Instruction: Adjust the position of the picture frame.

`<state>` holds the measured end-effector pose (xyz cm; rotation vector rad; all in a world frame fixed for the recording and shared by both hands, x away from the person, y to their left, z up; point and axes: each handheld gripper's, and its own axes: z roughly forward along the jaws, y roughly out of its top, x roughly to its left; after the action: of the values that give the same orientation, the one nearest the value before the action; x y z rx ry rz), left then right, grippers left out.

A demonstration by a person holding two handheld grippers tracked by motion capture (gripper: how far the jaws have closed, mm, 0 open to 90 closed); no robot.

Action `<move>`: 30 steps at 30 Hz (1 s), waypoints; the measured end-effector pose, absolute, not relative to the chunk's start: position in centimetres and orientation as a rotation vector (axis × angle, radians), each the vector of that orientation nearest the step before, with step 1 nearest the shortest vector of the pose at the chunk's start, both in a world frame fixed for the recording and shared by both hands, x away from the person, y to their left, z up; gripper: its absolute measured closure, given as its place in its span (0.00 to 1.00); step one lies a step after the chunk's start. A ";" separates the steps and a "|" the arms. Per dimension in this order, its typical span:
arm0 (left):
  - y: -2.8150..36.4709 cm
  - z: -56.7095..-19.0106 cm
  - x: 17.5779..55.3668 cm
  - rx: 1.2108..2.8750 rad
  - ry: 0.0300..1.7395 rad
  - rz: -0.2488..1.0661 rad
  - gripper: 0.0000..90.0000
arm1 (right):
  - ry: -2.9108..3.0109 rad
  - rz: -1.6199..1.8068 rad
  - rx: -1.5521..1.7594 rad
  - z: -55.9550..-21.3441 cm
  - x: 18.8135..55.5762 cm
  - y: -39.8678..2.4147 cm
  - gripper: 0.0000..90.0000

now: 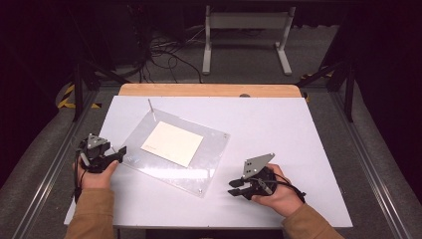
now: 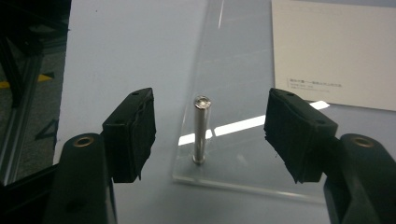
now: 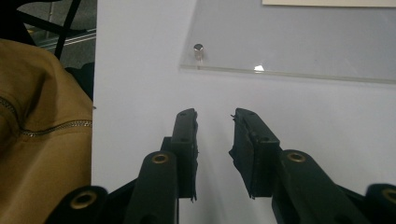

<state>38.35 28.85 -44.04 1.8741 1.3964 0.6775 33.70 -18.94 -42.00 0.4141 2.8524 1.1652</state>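
Risk sits at lower centre of the left gripper view, where the left gripper (image 2: 205, 135), jaws wide open around the upright metal pin (image 2: 201, 130), could knock it askew on the clear plate (image 2: 243, 84) if closed off-centre, while the right gripper (image 3: 215, 140) rests narrowly open, empty.

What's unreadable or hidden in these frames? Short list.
- Print on the cream card: left gripper view, too small and blurred to read.
- Right edge of the acrylic plate: right gripper view, cut off by the frame.
- Gap between the left gripper pads and the metal pin: depth unclear; jaws open, no contact visible.
- Dark object at the table's far wooden edge: high view, too small to identify.
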 end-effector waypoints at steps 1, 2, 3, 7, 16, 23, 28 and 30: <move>28.7 -43.7 37.9 1.885 1.393 0.696 0.37 | 2.848 1.163 0.418 -42.0 33.8 -19.0 0.77; 28.6 -43.4 37.6 1.890 1.388 0.711 0.36 | 2.846 1.162 0.427 -42.0 33.8 -19.2 0.77; 28.5 -43.1 37.2 1.893 1.382 0.724 0.35 | 2.845 1.166 0.427 -42.0 33.9 -19.3 0.77; 28.2 -41.9 36.0 1.885 1.352 0.729 0.35 | 2.837 1.169 0.447 -42.0 34.0 -19.5 0.77; 22.8 -40.7 34.2 2.018 0.992 0.448 0.44 | 2.829 1.172 0.469 -42.0 34.4 -19.9 0.77; 20.4 -41.5 33.8 2.059 0.885 0.322 0.49 | 2.819 1.183 0.483 -41.9 34.3 -19.4 0.78; 20.9 -42.3 33.4 2.047 0.929 0.324 0.51 | 2.767 1.208 0.539 -41.8 35.6 -17.9 0.81; 21.3 -42.5 33.2 2.041 0.955 0.335 0.53 | 2.724 1.215 0.614 -41.5 37.6 -17.9 0.85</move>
<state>33.23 21.34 -42.52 2.0415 0.9551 0.3350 37.58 -17.85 -41.46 0.6137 2.7240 1.2150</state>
